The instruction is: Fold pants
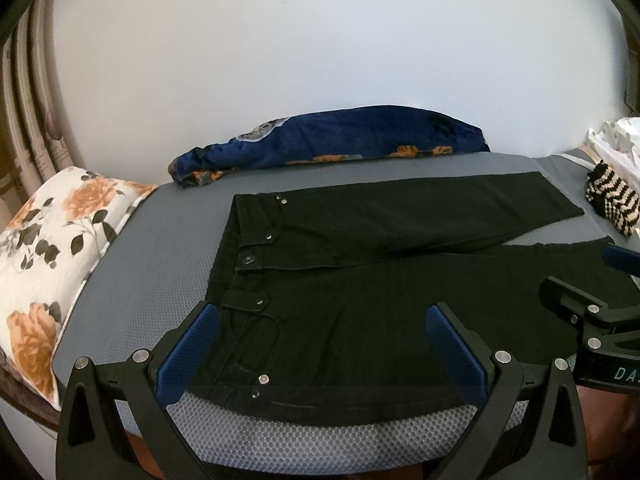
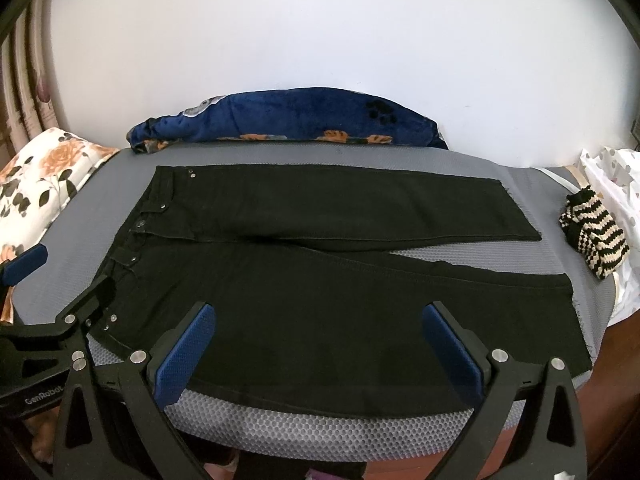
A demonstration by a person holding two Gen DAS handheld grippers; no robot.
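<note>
Black pants spread flat, both grippers spread at the near edge

Bed surface comes first: a grey honeycomb-textured mattress pad [image 2: 328, 432] carries everything, with a plain white wall behind it. Black denim pants with silver rivets [image 2: 320, 280] lie flat and unfolded across the middle of this pad, waistband toward its left end, the two legs running to the right and parting in a narrow V so that a strip of grey shows between them near the hems. The near leg reaches almost to the pad's front edge.

Along the far edge of the pants, against the wall, lies a rumpled navy-blue velvety blanket with orange flowers [image 2: 288, 120]. Off the waistband end, at the pad's left side, sits a white pillow printed with orange roses and dark leaves [image 1: 52, 248]. Beyond the leg hems, at the right end, rests a small black-and-cream striped crocheted piece [image 2: 592, 236], just beside some white dotted fabric [image 2: 612, 168].

The left gripper [image 1: 322, 354], black with blue pads, is spread wide over the pants' near hip, beside the pocket rivets, pinching nothing. The right gripper [image 2: 320, 354] is likewise spread wide over the near leg's thigh, empty. Whether the fingertips touch the cloth cannot be told.
</note>
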